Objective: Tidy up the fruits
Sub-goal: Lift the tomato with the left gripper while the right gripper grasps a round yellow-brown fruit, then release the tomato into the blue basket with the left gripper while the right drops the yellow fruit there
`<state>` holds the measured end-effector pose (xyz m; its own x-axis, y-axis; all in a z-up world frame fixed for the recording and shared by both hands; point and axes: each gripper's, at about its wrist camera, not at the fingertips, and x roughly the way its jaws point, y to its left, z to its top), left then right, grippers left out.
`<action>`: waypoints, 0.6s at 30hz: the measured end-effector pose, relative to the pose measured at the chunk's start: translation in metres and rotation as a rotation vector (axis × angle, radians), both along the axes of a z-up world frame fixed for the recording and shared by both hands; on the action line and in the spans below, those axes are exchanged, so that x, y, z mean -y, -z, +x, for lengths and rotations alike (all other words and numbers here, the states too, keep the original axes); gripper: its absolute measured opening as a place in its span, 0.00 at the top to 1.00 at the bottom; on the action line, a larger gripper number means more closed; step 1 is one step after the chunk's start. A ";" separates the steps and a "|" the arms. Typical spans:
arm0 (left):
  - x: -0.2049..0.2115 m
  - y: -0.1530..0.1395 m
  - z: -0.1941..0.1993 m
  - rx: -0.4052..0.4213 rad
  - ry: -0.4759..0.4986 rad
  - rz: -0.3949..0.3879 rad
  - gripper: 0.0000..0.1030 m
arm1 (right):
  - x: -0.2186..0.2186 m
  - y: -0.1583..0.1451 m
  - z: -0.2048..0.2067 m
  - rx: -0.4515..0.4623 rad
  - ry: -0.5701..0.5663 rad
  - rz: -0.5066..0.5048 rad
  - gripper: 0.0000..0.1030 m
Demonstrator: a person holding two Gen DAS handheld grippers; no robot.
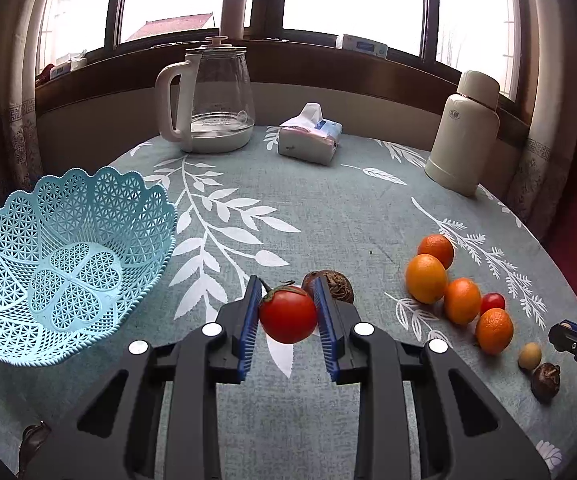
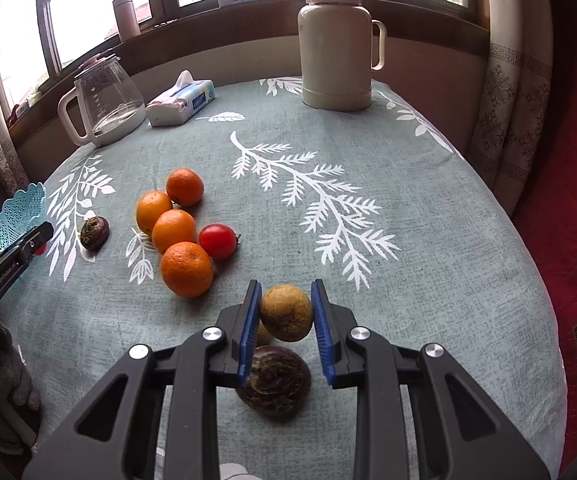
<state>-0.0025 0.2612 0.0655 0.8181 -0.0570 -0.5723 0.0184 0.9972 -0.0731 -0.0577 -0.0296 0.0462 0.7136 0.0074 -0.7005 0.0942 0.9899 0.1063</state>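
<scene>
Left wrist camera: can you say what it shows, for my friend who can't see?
The left tongs hold a red tomato above a leaf-patterned tablecloth. An empty blue basket sits left; oranges cluster right.

cloth open between basket and oranges; kettle far back.

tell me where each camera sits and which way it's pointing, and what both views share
Left wrist: on the left gripper, looking along its fingers toward the window; they close on a tomato, blue basket to the left.
Right wrist: on the right gripper, facing the same window; its fingers bracket a tan fruit; a gloved hand shows low left.
Shared: oranges, kettle, thermos, tissue pack.
</scene>
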 end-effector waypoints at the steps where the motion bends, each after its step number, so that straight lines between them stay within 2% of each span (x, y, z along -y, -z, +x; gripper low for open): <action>1: -0.002 -0.001 -0.002 0.000 -0.002 -0.007 0.73 | -0.004 -0.004 0.000 0.007 -0.006 -0.007 0.75; 10: -0.027 -0.010 -0.019 -0.014 -0.050 -0.029 0.73 | -0.041 -0.022 0.004 0.039 -0.078 -0.024 0.75; 18: -0.062 -0.036 -0.036 0.032 -0.112 -0.021 0.73 | -0.074 -0.024 0.012 0.033 -0.139 -0.031 0.75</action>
